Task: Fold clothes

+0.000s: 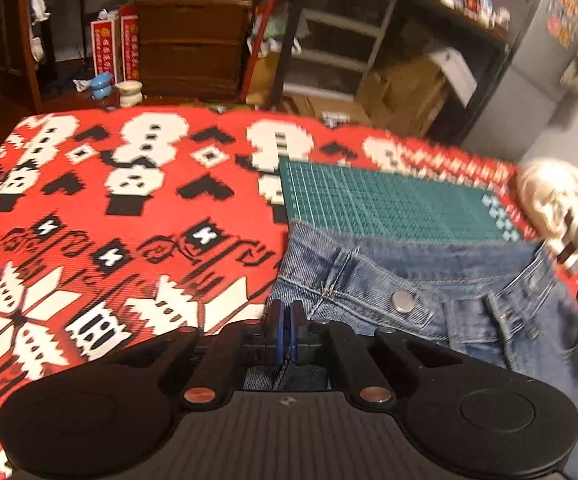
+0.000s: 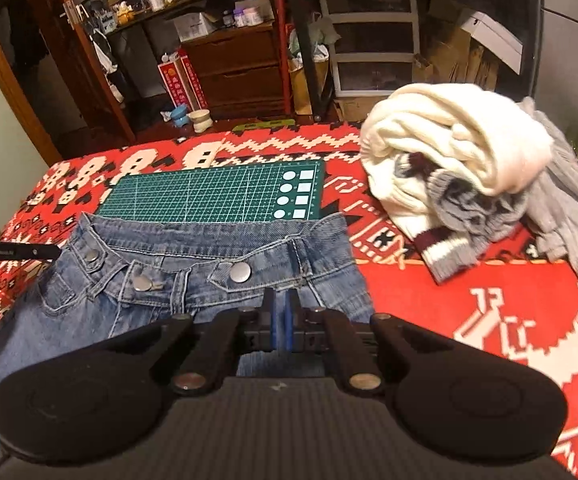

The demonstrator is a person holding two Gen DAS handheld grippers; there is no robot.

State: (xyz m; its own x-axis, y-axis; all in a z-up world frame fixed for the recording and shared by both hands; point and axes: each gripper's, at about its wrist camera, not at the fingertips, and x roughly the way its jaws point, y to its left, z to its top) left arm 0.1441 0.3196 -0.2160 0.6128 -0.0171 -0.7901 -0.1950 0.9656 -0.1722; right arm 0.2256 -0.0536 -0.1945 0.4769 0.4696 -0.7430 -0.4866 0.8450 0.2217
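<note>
Blue jeans (image 1: 449, 292) (image 2: 169, 276) lie with the waistband across the red patterned tablecloth (image 1: 129, 220) (image 2: 489, 320), snap buttons facing up. My left gripper (image 1: 287, 320) is shut on the denim at the jeans' left side, just below the waistband. My right gripper (image 2: 280, 316) is shut on the denim below the waistband, near the right-hand snap button (image 2: 240, 272). Denim shows under both sets of blue fingers. A black part of the left gripper (image 2: 13, 250) pokes in at the left edge of the right wrist view.
A green cutting mat (image 1: 389, 200) (image 2: 217, 192) lies just beyond the waistband. A pile of white and grey knitwear (image 2: 449, 152) sits on the table's right side. Shelves, drawers and boxes stand behind the far table edge.
</note>
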